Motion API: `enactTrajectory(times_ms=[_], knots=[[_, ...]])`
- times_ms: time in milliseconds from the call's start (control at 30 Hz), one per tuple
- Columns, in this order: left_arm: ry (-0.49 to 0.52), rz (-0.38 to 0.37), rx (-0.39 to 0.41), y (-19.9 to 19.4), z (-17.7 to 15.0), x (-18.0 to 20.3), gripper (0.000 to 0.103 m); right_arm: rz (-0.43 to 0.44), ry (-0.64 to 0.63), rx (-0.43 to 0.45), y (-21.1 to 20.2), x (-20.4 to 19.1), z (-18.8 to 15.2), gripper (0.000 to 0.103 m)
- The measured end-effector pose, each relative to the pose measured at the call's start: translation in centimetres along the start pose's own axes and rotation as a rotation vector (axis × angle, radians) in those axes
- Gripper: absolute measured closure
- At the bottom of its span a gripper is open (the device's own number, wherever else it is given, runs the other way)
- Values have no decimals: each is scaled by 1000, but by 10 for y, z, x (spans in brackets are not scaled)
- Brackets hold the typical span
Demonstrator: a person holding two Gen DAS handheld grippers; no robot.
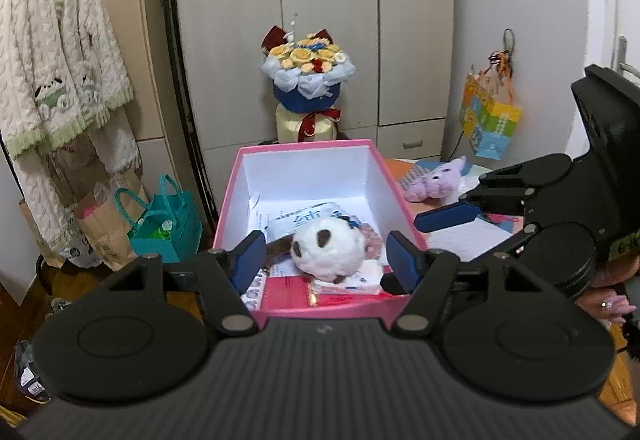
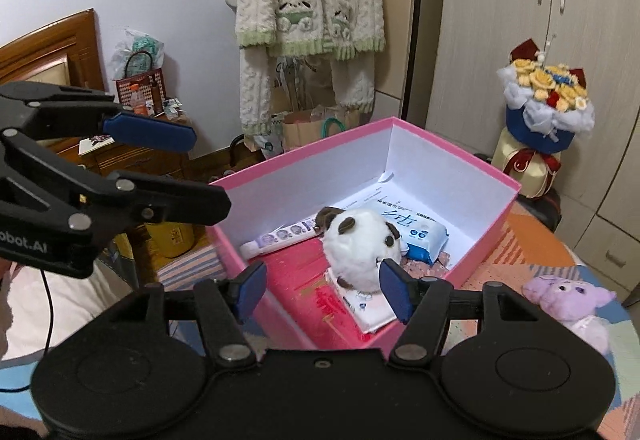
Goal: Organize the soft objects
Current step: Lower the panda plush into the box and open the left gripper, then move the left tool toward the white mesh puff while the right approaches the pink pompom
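A white panda plush (image 1: 328, 250) lies in the open pink box (image 1: 304, 150), on top of tissue packs (image 1: 362, 274). My left gripper (image 1: 326, 260) is open above the box's near end, its pads on either side of the panda without touching it. In the right wrist view the panda (image 2: 360, 248) lies in the pink box (image 2: 496, 176) beside a blue wipes pack (image 2: 416, 236). My right gripper (image 2: 324, 290) is open and empty over the box's near corner. A purple plush (image 2: 576, 304) lies on the bed to the right of the box; it also shows in the left wrist view (image 1: 434, 184).
A flower bouquet (image 1: 306, 80) stands behind the box against grey wardrobes (image 1: 320, 0). A fluffy white cardigan (image 2: 308, 0) hangs on a rack at the left. Paper and teal bags (image 1: 160, 228) sit on the floor. A wooden nightstand (image 2: 132, 152) holds clutter.
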State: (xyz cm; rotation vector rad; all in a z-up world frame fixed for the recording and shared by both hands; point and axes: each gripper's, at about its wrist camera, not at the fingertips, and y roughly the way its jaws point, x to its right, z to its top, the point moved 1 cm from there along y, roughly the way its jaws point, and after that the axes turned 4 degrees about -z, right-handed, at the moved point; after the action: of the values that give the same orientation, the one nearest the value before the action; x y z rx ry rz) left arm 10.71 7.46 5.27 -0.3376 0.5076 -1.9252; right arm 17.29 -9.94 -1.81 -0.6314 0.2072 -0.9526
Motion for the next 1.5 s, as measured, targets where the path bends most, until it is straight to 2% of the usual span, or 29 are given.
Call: enactTrajectory(times_ms=[267, 400, 600, 900, 1133, 1233, 1367, 1500], knots=[[72, -36, 27, -35, -10, 33, 30, -21, -14, 44, -44, -6, -20, 27], [111, -82, 39, -48, -14, 48, 26, -24, 14, 65, -70, 4, -48, 26], [155, -142, 11, -44, -20, 72, 25, -89, 95, 118, -108, 26, -95, 26], [127, -260, -34, -5, -25, 108, 25, -213, 136, 166, -130, 56, -147, 20], [32, -342, -53, 41, -17, 137, 25, -258, 134, 227, -129, 85, -160, 18], [-22, -350, -50, 67, -12, 148, 25, -286, 121, 237, -122, 97, -163, 18], [-92, -355, -71, 106, -6, 156, 25, -287, 134, 215, -108, 120, -164, 18], [-177, -342, -98, 146, -4, 157, 25, -213, 201, 152, -89, 154, -163, 19]])
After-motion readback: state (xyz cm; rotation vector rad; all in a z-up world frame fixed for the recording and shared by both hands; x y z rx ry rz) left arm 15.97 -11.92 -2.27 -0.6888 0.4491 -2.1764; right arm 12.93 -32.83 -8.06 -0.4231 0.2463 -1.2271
